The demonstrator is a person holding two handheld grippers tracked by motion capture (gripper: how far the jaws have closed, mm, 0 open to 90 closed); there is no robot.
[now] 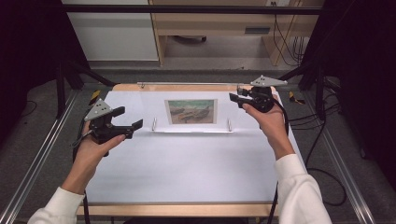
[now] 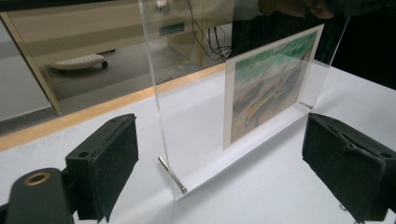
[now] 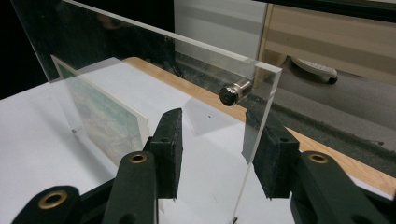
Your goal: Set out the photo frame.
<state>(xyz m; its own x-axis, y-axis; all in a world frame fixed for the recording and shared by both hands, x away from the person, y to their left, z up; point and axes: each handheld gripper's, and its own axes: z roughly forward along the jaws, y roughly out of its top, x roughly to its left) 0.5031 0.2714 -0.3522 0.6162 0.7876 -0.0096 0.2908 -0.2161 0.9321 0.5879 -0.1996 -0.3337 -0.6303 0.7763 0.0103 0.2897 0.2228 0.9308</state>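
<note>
1. A clear, upright acrylic picture frame (image 1: 191, 112) with a painted boat-scene print (image 1: 191, 111) sandwiched inside stands on the white counter (image 1: 187, 163), toward its far edge. It rests on its long bottom edge, with small silver metal standoff pins (image 2: 172, 175) at the corners.

2. The left hand-held gripper (image 1: 130, 119) sits just off the frame's left end. In the left gripper view its two black padded jaws are spread wide, one to each side of the frame's near edge, and neither pad touches the acrylic. It is released and holds nothing.

3. The right hand-held gripper (image 1: 236, 97) is at the frame's upper right corner. In the right gripper view the jaws straddle the panel's edge just below a silver cylindrical standoff (image 3: 235, 92), with one pad in front and one behind. A gap shows on the near side, so the jaws look parted rather than clenched, though the far pad is very close to the acrylic.

4. By my reading, the work is at the approach stage. Both tools are lined up at opposite ends of the frame, and no grasp is made yet.

5. What seems left is closing the right jaws on the corner, bringing the left in on the other end, and then lifting or moving the frame. The frame is still fully on the counter.
</note>
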